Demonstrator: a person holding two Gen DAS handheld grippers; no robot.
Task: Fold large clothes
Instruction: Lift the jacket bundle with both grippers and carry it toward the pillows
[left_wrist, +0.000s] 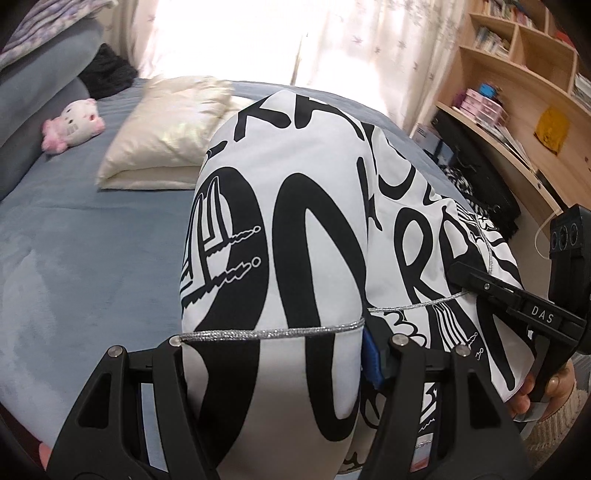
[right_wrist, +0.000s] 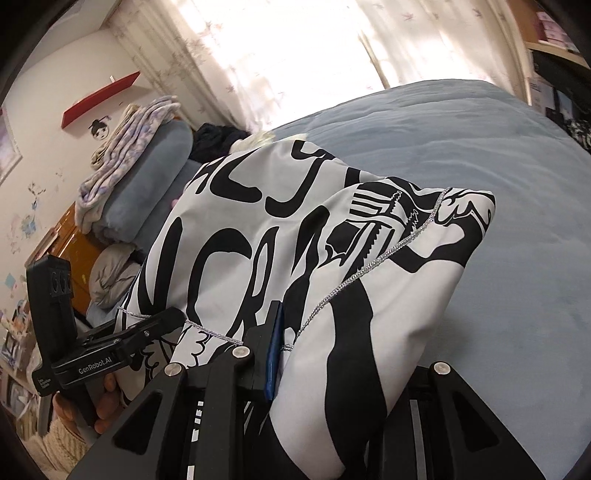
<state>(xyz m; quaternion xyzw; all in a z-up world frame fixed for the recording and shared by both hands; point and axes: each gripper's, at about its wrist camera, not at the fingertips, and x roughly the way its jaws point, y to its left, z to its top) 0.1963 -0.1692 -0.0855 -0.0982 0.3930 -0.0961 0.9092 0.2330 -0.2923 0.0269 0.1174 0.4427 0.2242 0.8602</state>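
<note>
Both grippers hold up a white garment (left_wrist: 295, 206) with bold black lettering above the blue bed (left_wrist: 85, 243). The left gripper (left_wrist: 280, 339) has the silver-trimmed edge bunched between its jaws, which are clamped on the cloth. The right gripper (right_wrist: 343, 354) grips the same edge beside it, jaws pinched on a thinner fold. The cloth drapes forward from both jaws. A pillow (left_wrist: 166, 129) and plush toy (left_wrist: 74, 123) lie beyond.

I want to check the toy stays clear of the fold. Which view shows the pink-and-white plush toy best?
The left wrist view: the plush toy lies in plain sight on the blue bed, beside the cream pillow. In the right wrist view the toy cannot be made out.
</note>
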